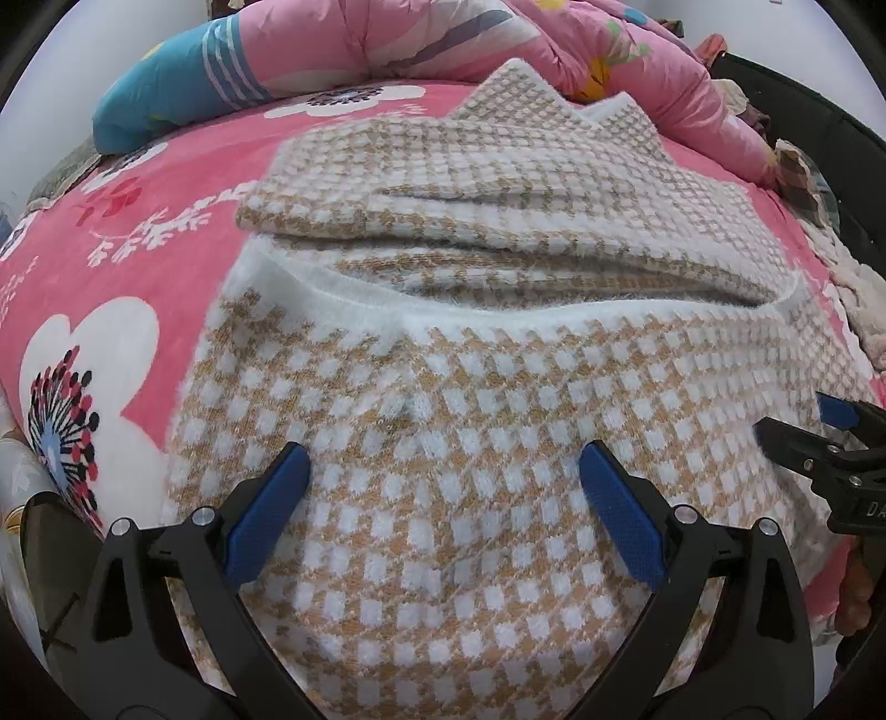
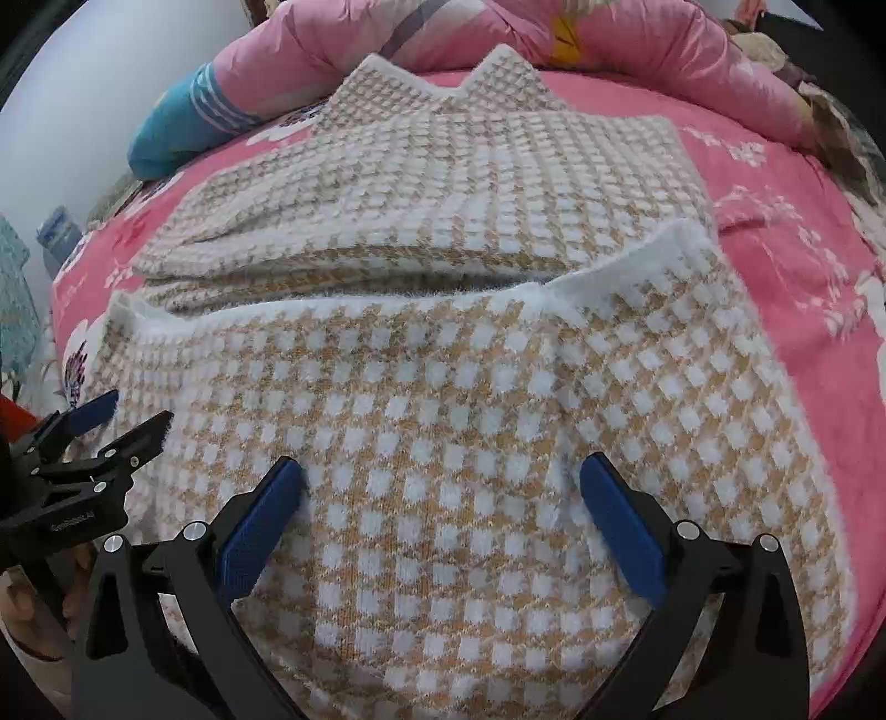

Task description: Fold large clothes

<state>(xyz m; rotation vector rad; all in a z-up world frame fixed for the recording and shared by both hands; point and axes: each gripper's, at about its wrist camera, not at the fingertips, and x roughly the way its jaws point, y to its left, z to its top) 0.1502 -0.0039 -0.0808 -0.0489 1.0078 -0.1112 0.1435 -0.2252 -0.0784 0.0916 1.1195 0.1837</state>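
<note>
Lying on the pink flowered bed sheet [image 1: 183,166], the tan-and-white checked sweater [image 1: 470,443] spreads out directly beneath both tongs, its near part folded up over itself so that a white fuzzy hem [image 1: 498,310] runs across just ahead of the fingertips. Beyond that hem lies the rest of the sweater, with its pointed collar at the far end. The left tongs [image 1: 446,465] stand wide open over the knit, blue pads [image 1: 271,515] spread apart with only the flat fabric between them, nothing gripped. The right tongs [image 2: 443,476] stand just as wide, likewise holding nothing, fabric lying loose under them. Each pair shows at the edge of the other's view, so they sit side by side over the folded part. Past the sweater, a pink quilt [image 1: 387,39] and a blue cushion [image 1: 166,88] are heaped at the far side of the bed.
</note>
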